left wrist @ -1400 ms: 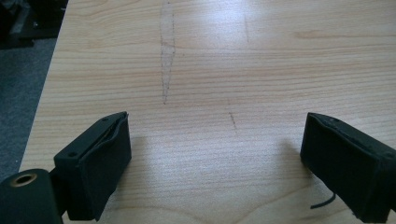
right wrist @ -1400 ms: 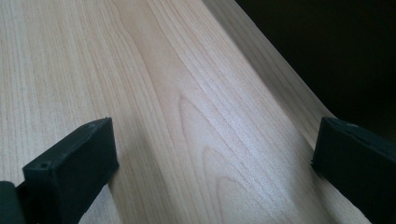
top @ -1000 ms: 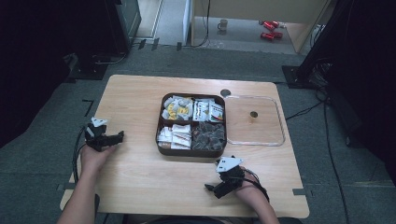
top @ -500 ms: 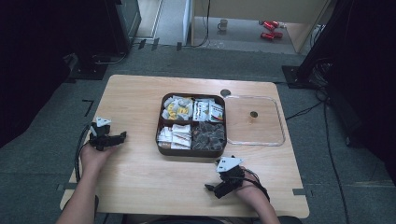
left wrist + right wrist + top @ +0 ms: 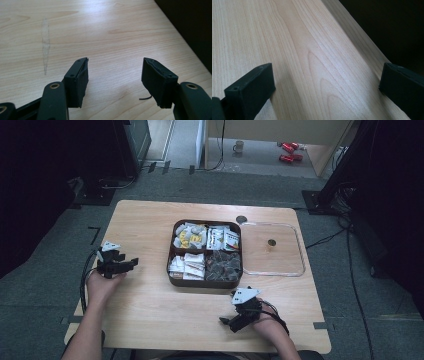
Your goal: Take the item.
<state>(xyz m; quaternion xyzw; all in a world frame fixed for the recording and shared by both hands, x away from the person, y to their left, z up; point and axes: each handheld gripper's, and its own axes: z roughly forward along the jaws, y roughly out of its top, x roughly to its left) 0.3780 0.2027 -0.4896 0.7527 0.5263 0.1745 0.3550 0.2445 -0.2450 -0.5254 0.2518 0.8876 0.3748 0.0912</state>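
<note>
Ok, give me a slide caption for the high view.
Both grippers, left and right, rest empty beside a four-compartment snack tray.

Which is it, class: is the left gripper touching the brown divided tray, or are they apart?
Apart. The high view shows the left gripper well to the left of the brown divided tray, with bare table between them; nothing sits between its jaws.

No legible text on the packets (image 5: 224, 239) in the tray (image 5: 171, 265).

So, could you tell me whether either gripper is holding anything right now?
Nothing is held. The left gripper has been closing over bare table, and the right gripper stands open.
</note>
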